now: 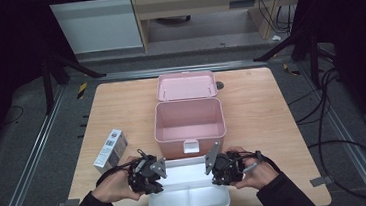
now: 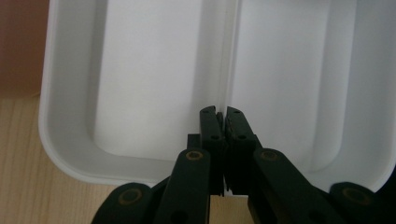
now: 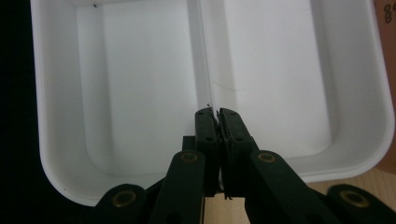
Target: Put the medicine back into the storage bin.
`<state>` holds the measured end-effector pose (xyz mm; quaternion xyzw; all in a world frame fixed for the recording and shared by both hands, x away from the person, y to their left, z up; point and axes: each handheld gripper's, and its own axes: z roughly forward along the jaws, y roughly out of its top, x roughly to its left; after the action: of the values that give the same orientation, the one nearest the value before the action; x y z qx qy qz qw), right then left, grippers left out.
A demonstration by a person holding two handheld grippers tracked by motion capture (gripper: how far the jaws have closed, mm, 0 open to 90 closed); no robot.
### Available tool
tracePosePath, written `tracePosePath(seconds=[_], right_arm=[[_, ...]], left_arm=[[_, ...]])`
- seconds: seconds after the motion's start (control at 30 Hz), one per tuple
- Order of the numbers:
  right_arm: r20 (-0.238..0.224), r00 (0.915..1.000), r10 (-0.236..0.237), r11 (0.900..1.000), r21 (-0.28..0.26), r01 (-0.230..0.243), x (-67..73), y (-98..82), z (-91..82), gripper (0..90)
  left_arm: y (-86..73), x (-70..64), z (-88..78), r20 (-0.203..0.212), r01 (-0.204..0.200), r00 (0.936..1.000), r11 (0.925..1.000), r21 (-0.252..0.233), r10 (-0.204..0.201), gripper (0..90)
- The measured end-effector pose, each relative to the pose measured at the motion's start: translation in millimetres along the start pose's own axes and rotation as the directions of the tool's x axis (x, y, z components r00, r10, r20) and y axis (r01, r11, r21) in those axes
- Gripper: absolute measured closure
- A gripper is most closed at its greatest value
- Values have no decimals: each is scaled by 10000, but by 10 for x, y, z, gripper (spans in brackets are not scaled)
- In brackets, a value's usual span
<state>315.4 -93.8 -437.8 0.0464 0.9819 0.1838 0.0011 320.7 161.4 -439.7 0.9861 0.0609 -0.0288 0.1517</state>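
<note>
White tray (image 1: 189, 203) sits at the near table edge, just in front of the pink box (image 1: 188, 120). Looks light, stiff, slick plastic, thin walls. Both grippers, left (image 2: 222, 112) & right (image 3: 215, 113), are clenched on its centre divider (image 2: 229, 56), good hold pts. Box is open w/ room inside; carton (image 1: 110, 149) lies clear at left.

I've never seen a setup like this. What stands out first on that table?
An open pink box sits mid-table, its lid tipped back. In front of it, two hands each clamp a black gripper, left and right, on the end walls of a white divided tray. A small carton lies at the left.
</note>
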Motion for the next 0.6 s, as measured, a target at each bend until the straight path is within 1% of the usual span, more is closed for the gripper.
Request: tracePosePath(seconds=[0.03, 0.07, 0.1, 0.13, 0.17, 0.2, 0.23, 0.33, 0.37, 0.43, 0.47, 0.53, 0.57, 0.6], right_arm=[[12, 10000, 52, 10000, 8, -52, -13, -20, 29, 873], [12, 10000, 52, 10000, 8, -52, -13, -20, 29, 873], [28, 9998, 215, 9998, 23, -215, -63, -79, 116, 872], [55, 9998, 208, 9998, 17, -208, -78, -99, 144, 870], [87, 9995, 304, 9995, 18, -304, -93, -126, 179, 869], [106, 9994, 324, 9995, 18, -324, -114, -158, 217, 867], [115, 9991, 417, 9991, 27, -417, -122, -177, 236, 866], [151, 9986, 516, 9987, -25, -516, -147, -222, 280, 863], [226, 9980, 582, 9983, -29, -582, -158, -245, 302, 860], [230, 9980, 596, 9982, -19, -595, -163, -256, 324, 858], [259, 9979, 596, 9982, 11, -597, -161, -259, 336, 857], [338, 9978, 575, 9983, 7, -575, -159, -262, 344, 840], [448, 9962, 750, 9971, -184, -742, -149, -267, 316, 800], [469, 9954, 840, 9962, -274, -828, -144, -271, 293, 793]], left_arm=[[3, 33, 48, 26, 98, 9999, 9999, -27, -98, 869], [3, 33, 48, 26, 98, 9999, 9999, -27, -98, 867], [12, 96, 144, 87, 266, 9996, 9996, -45, -266, 864], [20, 127, 186, 115, 223, 9997, 9997, 24, -223, 863], [20, 127, 186, 115, 223, 9997, 9997, 24, -223, 862], [42, 168, 260, 136, 253, 9996, 9996, 102, -254, 862], [50, 185, 286, 108, 249, 9996, 9996, 125, -250, 862], [59, 203, 325, 125, 288, 9995, 9995, 88, -289, 860], [59, 213, 357, 85, 253, 9996, 9996, 143, -254, 859], [60, 207, 378, -37, 309, 9995, 9994, 183, -308, 855], [59, 202, 385, -122, 384, 9992, 9992, 112, -382, 850], [54, 202, 374, -167, 357, 9992, 9994, 40, -356, 824], [40, 190, 331, -251, 559, 9981, 9978, -354, -568, 794], [28, 185, 289, -338, 612, 9974, 9967, -535, -631, 771]])
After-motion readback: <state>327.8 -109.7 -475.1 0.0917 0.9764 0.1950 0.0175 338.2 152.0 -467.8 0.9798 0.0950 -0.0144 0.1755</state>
